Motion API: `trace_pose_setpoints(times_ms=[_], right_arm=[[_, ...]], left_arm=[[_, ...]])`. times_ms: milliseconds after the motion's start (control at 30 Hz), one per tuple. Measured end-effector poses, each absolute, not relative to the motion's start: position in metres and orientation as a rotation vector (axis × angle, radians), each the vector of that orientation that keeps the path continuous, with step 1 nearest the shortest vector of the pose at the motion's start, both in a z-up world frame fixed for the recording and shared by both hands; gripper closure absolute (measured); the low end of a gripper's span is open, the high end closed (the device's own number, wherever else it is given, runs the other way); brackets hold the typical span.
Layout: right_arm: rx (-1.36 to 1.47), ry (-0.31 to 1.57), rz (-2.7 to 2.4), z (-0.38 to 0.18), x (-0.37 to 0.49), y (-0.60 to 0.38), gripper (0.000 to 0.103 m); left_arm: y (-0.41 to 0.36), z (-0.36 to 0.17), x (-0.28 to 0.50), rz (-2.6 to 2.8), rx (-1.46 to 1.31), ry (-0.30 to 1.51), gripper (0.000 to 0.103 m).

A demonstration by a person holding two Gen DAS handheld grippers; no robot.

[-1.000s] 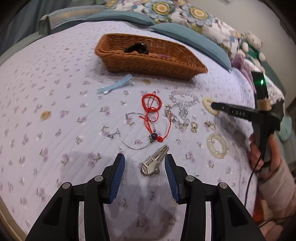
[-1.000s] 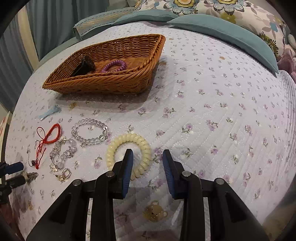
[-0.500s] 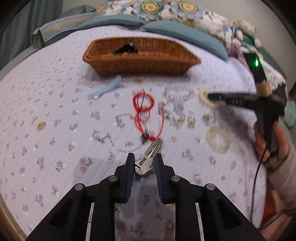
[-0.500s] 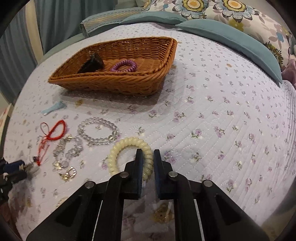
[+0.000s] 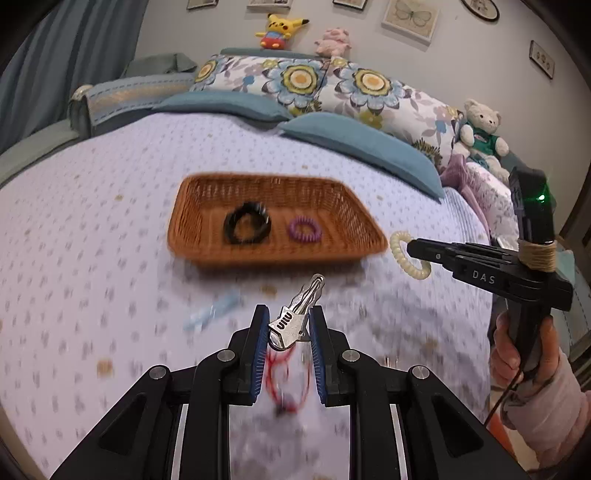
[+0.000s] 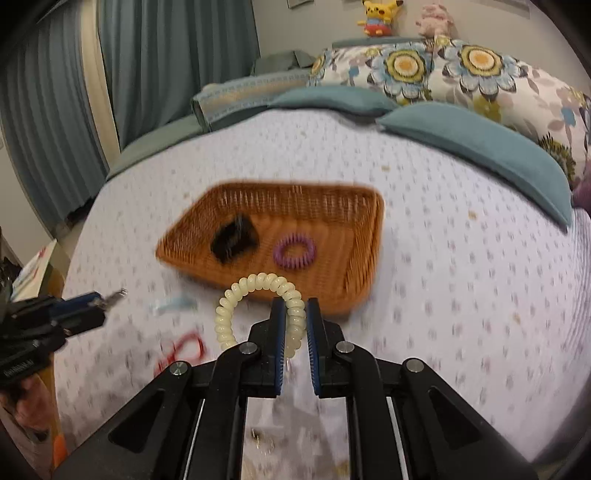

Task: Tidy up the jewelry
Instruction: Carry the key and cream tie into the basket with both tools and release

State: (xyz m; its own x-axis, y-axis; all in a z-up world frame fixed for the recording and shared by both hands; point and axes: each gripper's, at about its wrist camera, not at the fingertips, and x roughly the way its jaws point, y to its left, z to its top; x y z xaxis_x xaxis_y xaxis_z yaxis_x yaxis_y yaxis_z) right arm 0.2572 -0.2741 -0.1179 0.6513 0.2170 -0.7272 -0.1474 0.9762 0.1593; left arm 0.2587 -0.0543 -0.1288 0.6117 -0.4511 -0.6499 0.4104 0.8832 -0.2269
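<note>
Woven wicker basket (image 5: pixel 354 218), shiny metal hair clip (image 5: pixel 295 321), glossy plastic coil tie (image 6: pixel 258 295), quilted cloth bedspread (image 5: pixel 92 258).

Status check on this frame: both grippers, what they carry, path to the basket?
Left gripper shut on silver clip. Right gripper shut on cream coil band. Both raised off bedspread. Basket ahead, nothing between.

Two teal pillows (image 5: pixel 354 144) lie across the lavender flowered bedspread (image 5: pixel 92 229), with flower-print pillows (image 5: pixel 306 83) behind them. A yellow Pikachu plush (image 5: pixel 280 29) and a pink plush (image 5: pixel 334 40) sit on the headboard. A white teddy bear (image 5: pixel 480 129) leans at the right; blue-grey curtains (image 6: pixel 55 110) hang at the left.
</note>
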Motion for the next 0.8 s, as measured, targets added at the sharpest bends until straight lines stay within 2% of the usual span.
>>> trace_pose_setpoints(times_ms=[267,467,800], right_arm=[[0.119,0.844,0.192,-0.113,0.345,-0.269,0.089],[0.177,0.92,0.215,-0.142,0.404,-0.271,0.089],[0.136,1.085,0.173,-0.201,0.448,-0.256,0.089]], left_arm=[[-0.09,-0.118,0.336,-0.517,-0.063,0.753,0.081],[-0.126,-0.142,0.386,-0.487,0.003,0.819,0.081],[-0.151,-0.187,0.413,-0.488,0.036,0.914,0.081]])
